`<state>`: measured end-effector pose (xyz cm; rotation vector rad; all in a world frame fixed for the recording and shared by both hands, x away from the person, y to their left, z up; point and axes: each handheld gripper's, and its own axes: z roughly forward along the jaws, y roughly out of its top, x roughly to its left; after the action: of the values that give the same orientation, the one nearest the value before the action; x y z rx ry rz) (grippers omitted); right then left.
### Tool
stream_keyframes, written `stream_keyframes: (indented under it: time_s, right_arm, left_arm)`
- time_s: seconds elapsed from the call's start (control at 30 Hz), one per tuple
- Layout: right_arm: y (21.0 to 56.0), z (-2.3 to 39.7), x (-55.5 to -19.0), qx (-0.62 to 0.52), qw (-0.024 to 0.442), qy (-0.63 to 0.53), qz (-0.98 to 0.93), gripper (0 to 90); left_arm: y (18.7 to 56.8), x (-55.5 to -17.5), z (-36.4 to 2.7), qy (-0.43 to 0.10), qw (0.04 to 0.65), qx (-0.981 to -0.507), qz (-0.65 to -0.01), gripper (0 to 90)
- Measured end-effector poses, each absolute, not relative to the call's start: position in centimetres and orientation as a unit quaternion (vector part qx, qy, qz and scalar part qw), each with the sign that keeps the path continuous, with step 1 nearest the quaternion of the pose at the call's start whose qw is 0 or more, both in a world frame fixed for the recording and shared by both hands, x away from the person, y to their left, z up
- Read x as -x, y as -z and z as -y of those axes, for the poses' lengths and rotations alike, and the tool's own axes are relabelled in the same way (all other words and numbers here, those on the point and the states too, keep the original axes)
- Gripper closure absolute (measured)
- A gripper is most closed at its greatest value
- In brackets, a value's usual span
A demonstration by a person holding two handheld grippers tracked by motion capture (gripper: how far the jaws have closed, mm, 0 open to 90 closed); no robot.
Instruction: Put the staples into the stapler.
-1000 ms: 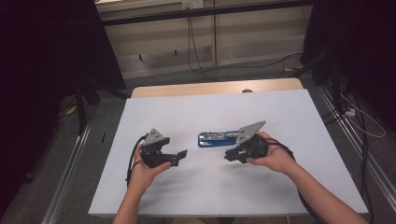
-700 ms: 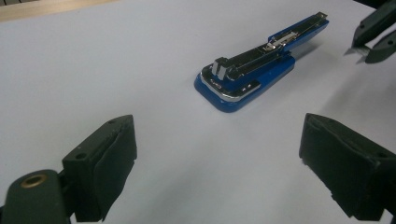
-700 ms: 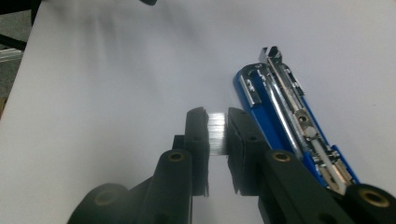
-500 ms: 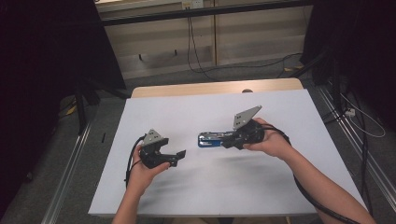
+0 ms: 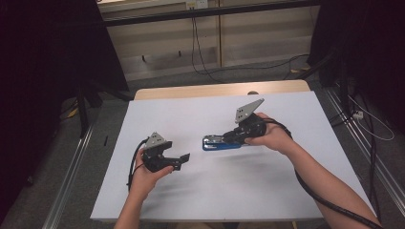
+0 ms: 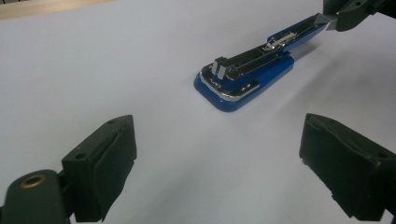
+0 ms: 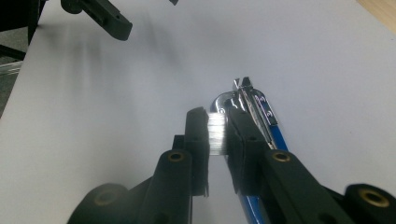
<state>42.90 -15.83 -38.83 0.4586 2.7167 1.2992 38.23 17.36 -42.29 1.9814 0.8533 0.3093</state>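
The strip of staples (image 7: 216, 133) pinched in the nearly closed right gripper (image 7: 217, 140) should be lowered squarely into the open blue stapler (image 5: 220, 142) at counter centre, while the left gripper (image 5: 181, 161) waits wide open, empty.

Black tool (image 5: 184, 160) bears grey three-cornered plate (image 5: 156, 140).

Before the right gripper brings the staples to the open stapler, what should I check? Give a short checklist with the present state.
1. Right gripper shut on the staple strip: ok.
2. Blue stapler open, with its magazine showing: ok.
3. Stapler lying flat on the white table cover: ok.
4. Left gripper open and apart from the stapler: ok.
5. Strip lined up with the magazine channel: cannot tell.
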Motion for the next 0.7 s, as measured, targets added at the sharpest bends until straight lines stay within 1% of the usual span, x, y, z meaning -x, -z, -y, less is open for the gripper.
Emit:
stream_keyframes:
  time_s: [0.2,0.33,0.7]
  right_arm:
    - [38.8,15.5,-43.8,-0.151,0.049,-0.426,-0.890,79.1]
    - [38.9,15.3,-44.3,-0.150,0.036,-0.433,-0.888,79.2]
    - [39.0,14.9,-45.6,-0.158,0.038,-0.433,-0.887,79.2]
  left_arm:
    - [42.3,-38.2,-17.4,-0.125,0.463,-0.805,-0.348,11.2]
    - [42.3,-38.2,-17.4,-0.122,0.465,-0.804,-0.350,11.2]
    - [42.3,-38.2,-17.5,-0.124,0.464,-0.804,-0.352,11.1]
